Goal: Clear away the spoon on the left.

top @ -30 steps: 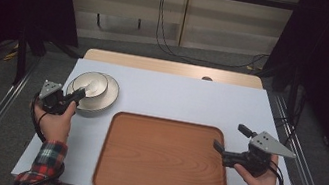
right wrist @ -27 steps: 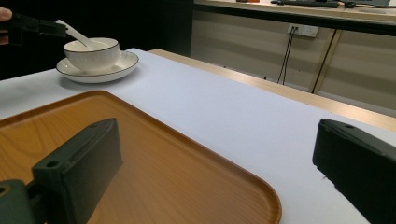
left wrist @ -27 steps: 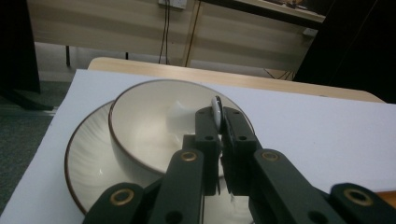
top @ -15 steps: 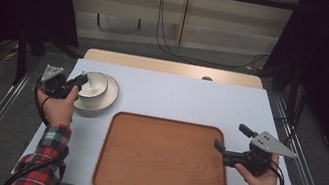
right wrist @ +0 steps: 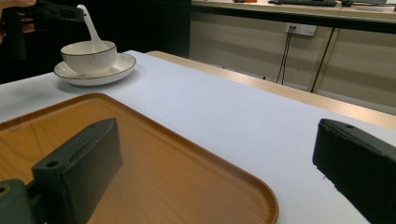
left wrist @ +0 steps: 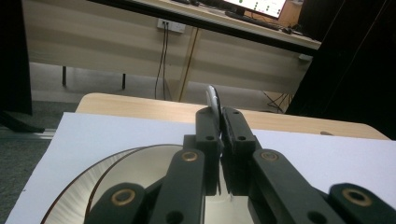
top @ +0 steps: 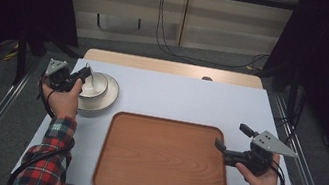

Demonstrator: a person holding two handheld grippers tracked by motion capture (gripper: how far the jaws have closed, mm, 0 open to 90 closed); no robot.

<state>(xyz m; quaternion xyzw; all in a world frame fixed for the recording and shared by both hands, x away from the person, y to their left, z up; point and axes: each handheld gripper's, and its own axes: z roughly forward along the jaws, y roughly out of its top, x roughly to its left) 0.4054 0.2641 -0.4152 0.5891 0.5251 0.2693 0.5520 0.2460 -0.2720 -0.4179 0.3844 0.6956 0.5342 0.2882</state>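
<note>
Spoon (right wrist: 90, 29), white and long-handled, stands in the bowl (right wrist: 88, 56) at the upper left of the right gripper view, its handle slanting up and to the left, its long axis steep, its scoop sunk out of sight behind the bowl's rim. The left hand-held gripper (top: 85, 73), at the left of the high view, has its jaws closed on the top of that handle; in the left gripper view the handle shows as a thin pale sliver (left wrist: 214, 100) rising between the two black jaws at centre frame, the rest of it covered by them. The bowl sits on a plate (top: 107, 97), and both are cut off at the bottom of the left gripper view, where the jaw linkage hides most of them. In the high view the spoon is too small to make out clearly against the bowl. The right hand-held gripper (top: 217, 144), at the lower right of the high view, hangs at the right edge of the wooden tray (top: 161, 163) with its jaws wide apart and nothing between them. Tray, plate and bowl rest on the white worktop (top: 191, 99). The person's plaid sleeves (top: 46, 164) are cropped by the bottom edge.
</note>
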